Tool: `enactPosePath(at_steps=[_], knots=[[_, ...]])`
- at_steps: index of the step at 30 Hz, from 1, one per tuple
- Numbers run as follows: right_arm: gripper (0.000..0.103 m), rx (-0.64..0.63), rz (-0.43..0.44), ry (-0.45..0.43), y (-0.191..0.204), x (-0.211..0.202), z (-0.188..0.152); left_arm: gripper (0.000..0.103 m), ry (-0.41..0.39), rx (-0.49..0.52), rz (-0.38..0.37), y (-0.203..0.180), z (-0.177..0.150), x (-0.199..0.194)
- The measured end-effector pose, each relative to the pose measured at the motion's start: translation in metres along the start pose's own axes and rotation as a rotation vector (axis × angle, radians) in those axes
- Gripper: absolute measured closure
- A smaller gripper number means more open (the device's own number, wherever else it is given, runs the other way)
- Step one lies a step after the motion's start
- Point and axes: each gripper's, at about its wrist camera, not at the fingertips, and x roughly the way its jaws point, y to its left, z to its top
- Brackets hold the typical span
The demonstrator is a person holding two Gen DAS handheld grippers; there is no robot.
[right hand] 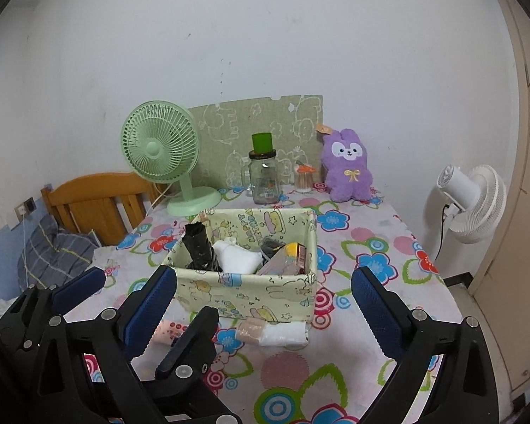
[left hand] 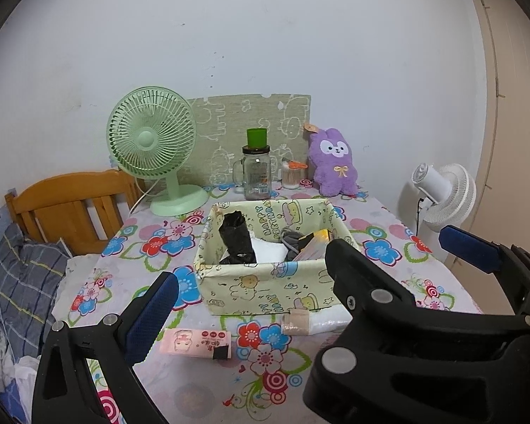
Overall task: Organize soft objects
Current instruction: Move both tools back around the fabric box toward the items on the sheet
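A pale yellow cartoon fabric box [left hand: 265, 284] [right hand: 251, 295] stands mid-table, holding a black roll [left hand: 237, 240] [right hand: 199, 247], a white cloth bundle [right hand: 237, 259] and other items. In front of it lie a beige and white bundle [left hand: 312, 322] [right hand: 275, 332] and a pink tissue pack [left hand: 196, 342] [right hand: 169, 330]. A purple plush rabbit [left hand: 332, 162] [right hand: 348, 169] sits at the back. My left gripper [left hand: 251, 300] is open and empty over the near table. My right gripper [right hand: 265, 300] is open and empty; it also shows in the left wrist view [left hand: 399, 247].
A green desk fan [left hand: 155, 148] [right hand: 166, 155], a glass jar with green cup [left hand: 256, 173] [right hand: 264, 173] and a cotton swab jar [left hand: 291, 175] stand at the back. A white fan [right hand: 471, 201] is beyond the right edge, a wooden bed frame [left hand: 67, 205] left.
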Motion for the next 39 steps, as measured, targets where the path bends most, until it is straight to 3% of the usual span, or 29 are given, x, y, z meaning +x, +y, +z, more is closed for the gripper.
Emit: enactPosePath(at_steps=[18, 39], knots=[[0.003, 0.008, -0.015, 0.045, -0.005, 0.022, -0.027, 0.0, 0.06, -0.018, -0.027, -0.001, -0.025, 0.023], [0.003, 0.032, -0.018, 0.209, -0.011, 0.087, -0.063, 0.0, 0.216, -0.028, -0.016, 0.003, -0.06, 0.078]])
